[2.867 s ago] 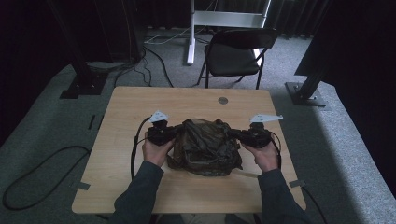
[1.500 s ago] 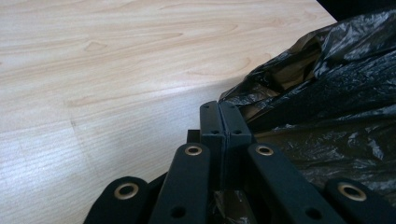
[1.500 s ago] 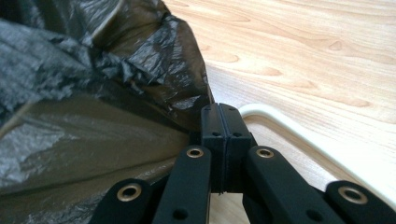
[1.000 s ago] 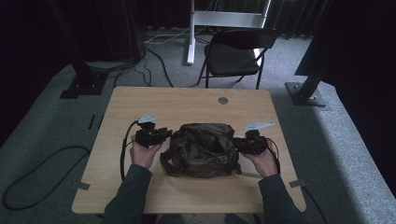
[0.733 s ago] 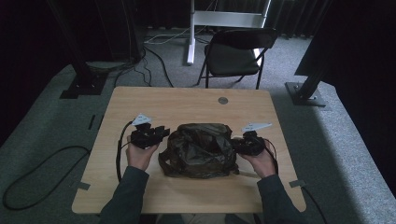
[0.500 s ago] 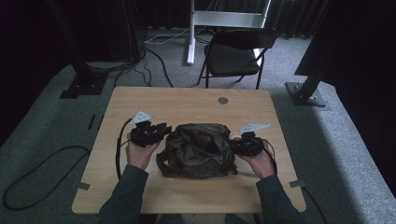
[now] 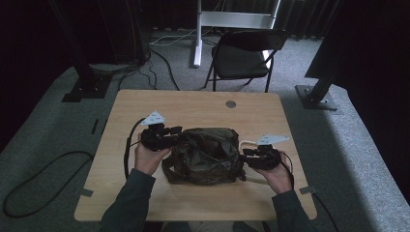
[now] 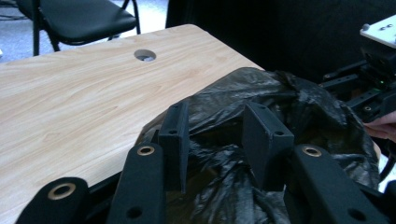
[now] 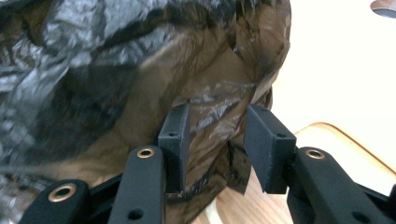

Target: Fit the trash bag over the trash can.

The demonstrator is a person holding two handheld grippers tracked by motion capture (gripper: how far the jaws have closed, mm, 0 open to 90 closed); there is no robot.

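- Table (image 7: 193, 104): light wood top, round grommet hole (image 7: 231, 104) near the far edge; folding chair (image 7: 241, 53) on the carpet beyond it.
- Black plastic bag (image 7: 205, 154): crumpled heap at mid-table, closer to the near edge, sitting between the two grippers. Thin film, brownish where light passes through it in the right gripper view.
- Left gripper (image 7: 176, 133): at the bag's left top edge, raised a bit off the table. Jaws have just been opening, now spread; in the left gripper view bag film bulges up in the gap, pads look clear of it.
- Right gripper (image 7: 244, 158): at the bag's right edge, low near the tabletop. Jaws have just been opening, now spread; a fold of film hangs between them, lying against the left pad (image 9: 175, 140), daylight next to the other pad. No pinch.
- Cables (image 7: 126, 154): one trails from each gripper back toward the person's sleeves.
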